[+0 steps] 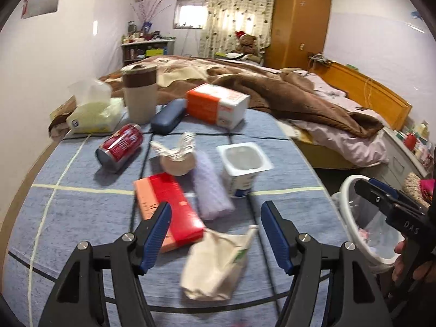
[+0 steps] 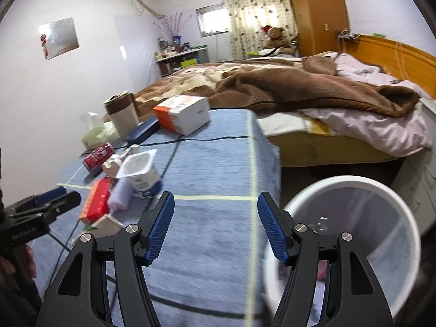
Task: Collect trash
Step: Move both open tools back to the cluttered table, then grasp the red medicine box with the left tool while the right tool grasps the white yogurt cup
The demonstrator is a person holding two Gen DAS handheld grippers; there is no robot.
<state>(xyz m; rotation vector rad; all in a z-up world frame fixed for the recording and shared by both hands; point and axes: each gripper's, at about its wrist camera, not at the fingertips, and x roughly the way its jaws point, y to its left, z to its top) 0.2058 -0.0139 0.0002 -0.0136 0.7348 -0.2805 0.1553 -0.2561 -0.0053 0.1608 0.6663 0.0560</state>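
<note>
My left gripper (image 1: 216, 212) is open over the blue-clothed table (image 1: 81, 204), with nothing between its fingers. Just below it lies a crumpled beige paper bag (image 1: 218, 264). Beyond the fingers are a red box (image 1: 169, 204), a lilac roll (image 1: 212, 188), an empty white yogurt cup (image 1: 244, 163), a crumpled paper wrapper (image 1: 177, 158) and a red can (image 1: 120, 145) on its side. My right gripper (image 2: 216, 204) is open and empty above the table's right part, beside a white bin (image 2: 340, 179) with a clear liner. The bin (image 1: 347, 212) stands off the table's right edge.
At the table's far side stand a tissue pack (image 1: 92, 114), a lidded cup (image 1: 140, 95), a dark blue case (image 1: 169, 115) and an orange-and-white box (image 1: 218, 106). A bed with a brown blanket (image 2: 286, 87) lies beyond. A black cable (image 2: 169, 160) crosses the cloth.
</note>
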